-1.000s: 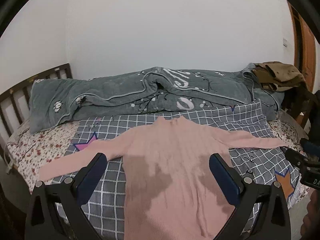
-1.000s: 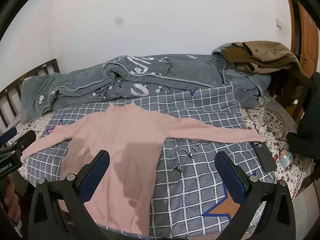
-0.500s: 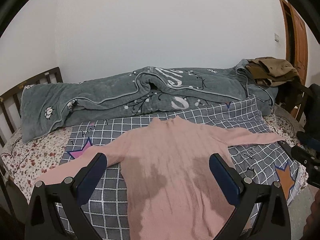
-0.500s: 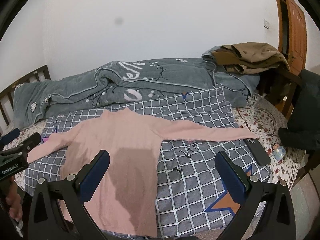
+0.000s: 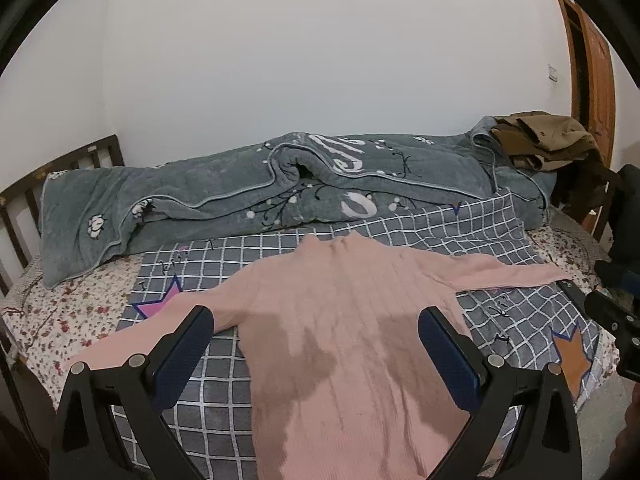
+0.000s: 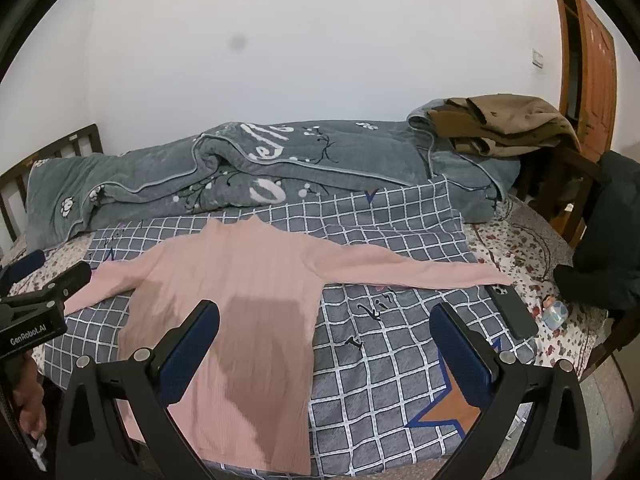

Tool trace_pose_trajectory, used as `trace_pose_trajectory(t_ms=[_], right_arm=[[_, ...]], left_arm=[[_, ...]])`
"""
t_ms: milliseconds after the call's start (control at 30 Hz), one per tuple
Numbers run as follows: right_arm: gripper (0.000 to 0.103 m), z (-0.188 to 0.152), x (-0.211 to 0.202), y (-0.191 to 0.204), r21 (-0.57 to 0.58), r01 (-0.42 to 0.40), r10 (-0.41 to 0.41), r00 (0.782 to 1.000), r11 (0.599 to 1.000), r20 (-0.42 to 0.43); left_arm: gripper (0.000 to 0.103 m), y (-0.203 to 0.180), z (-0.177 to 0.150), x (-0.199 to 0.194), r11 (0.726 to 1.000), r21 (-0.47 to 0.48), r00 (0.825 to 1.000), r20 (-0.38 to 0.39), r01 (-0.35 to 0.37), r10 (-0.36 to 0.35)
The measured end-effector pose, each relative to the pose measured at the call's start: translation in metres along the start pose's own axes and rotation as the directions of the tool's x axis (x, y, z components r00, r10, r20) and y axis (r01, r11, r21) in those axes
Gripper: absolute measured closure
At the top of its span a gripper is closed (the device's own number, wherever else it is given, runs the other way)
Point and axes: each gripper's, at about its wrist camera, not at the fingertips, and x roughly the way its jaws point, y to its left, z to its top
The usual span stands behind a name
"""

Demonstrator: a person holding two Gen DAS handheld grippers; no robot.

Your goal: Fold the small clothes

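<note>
Both grippers' fingers spread wide, empty, above the flat pink sweater point(image 5: 352, 320); only the right view shows a phone point(image 6: 512, 312)

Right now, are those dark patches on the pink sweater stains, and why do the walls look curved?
Left wrist view: the patches on the pink sweater lie just beyond the open left tool, so probably shadows. Right wrist view: a similar patch beyond the open right tool; the door bows and corners go black, fisheye distortion; the grey wall spot may be lens dirt.
</note>
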Motion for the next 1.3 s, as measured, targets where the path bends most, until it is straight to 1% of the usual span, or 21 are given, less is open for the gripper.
trace_pose_trajectory(t_ms=[67,167,333,467,600,833,933,1033,1133,1233,1300], right_arm=[[0.0,-0.001,0.002,-0.003,-0.002,-0.004,0.004,1.0,1.0,0.0],[0.0,-0.004,0.003,-0.009,-0.002,-0.03,0.03,1.0,1.0,-0.003],[0.0,-0.006,-0.003,-0.015,-0.014,-0.041,0.041,0.999,0.999,-0.001],[0.0,-0.008,-0.009,-0.016,-0.027,-0.021,0.021,1.0,0.999,0.021],[0.0,-0.009,-0.011,-0.02,-0.015,-0.046,0.046,0.999,0.999,0.028],[0.0,-0.01,-0.011,-0.017,-0.047,-0.046,0.048,0.998,0.998,0.047],[0.0,-0.009,-0.009,-0.018,-0.042,-0.056,0.058,0.997,0.998,0.05],[0.0,-0.008,-0.005,-0.02,-0.031,-0.067,0.069,0.997,0.997,0.039],[0.0,-0.008,-0.001,-0.02,-0.031,-0.086,0.087,0.996,0.996,0.028],[0.0,-0.007,0.002,-0.023,-0.021,-0.103,0.103,0.994,0.995,0.031],[0.0,-0.005,0.004,-0.023,-0.021,-0.113,0.113,0.993,0.993,0.028]], left_arm=[[0.0,0.001,-0.002,-0.002,1.0,-0.014,1.0,0.003,-0.01,0.01],[0.0,-0.001,-0.008,-0.007,0.999,-0.032,1.0,0.004,-0.025,0.025],[0.0,-0.005,-0.013,-0.016,0.998,-0.048,0.999,0.0,-0.043,0.043],[0.0,-0.002,-0.013,-0.025,0.996,-0.066,0.999,-0.001,-0.052,0.052],[0.0,-0.001,-0.015,-0.032,0.995,-0.068,0.998,0.007,-0.067,0.067],[0.0,-0.001,-0.015,-0.037,0.994,-0.075,0.997,0.02,-0.078,0.079],[0.0,-0.004,-0.014,-0.036,0.996,-0.058,0.997,0.023,-0.072,0.073],[0.0,-0.006,-0.013,-0.035,0.995,-0.05,0.996,0.031,-0.08,0.082],[0.0,-0.004,-0.013,-0.033,0.995,-0.062,0.997,0.034,-0.074,0.076],[0.0,-0.002,-0.012,-0.028,0.996,-0.075,0.998,0.034,-0.045,0.047],[0.0,0.001,-0.011,-0.025,0.995,-0.086,0.998,0.046,-0.049,0.053]])
